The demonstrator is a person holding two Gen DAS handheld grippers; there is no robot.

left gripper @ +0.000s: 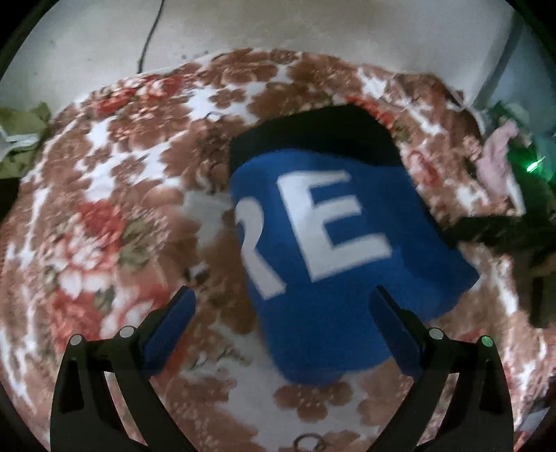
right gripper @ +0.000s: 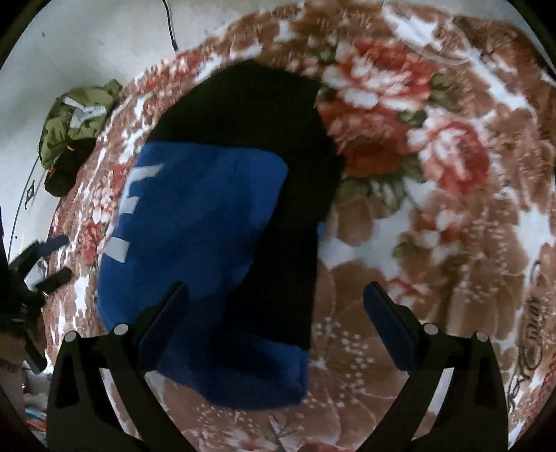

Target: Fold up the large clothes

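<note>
A folded blue and black garment (left gripper: 323,250) with white letters lies on a floral blanket (left gripper: 114,215). It also shows in the right wrist view (right gripper: 208,243), with its black part (right gripper: 274,146) on the far and right side. My left gripper (left gripper: 283,306) is open and empty, above the garment's near left edge. My right gripper (right gripper: 276,302) is open and empty, above the garment's near right part. The left gripper shows at the left edge of the right wrist view (right gripper: 38,264).
The floral blanket (right gripper: 434,208) covers a bed. A green and black clothes pile (right gripper: 76,125) lies at the bed's far left edge, by the pale floor (left gripper: 243,27). A pink cloth (left gripper: 500,156) and dark items lie at the right.
</note>
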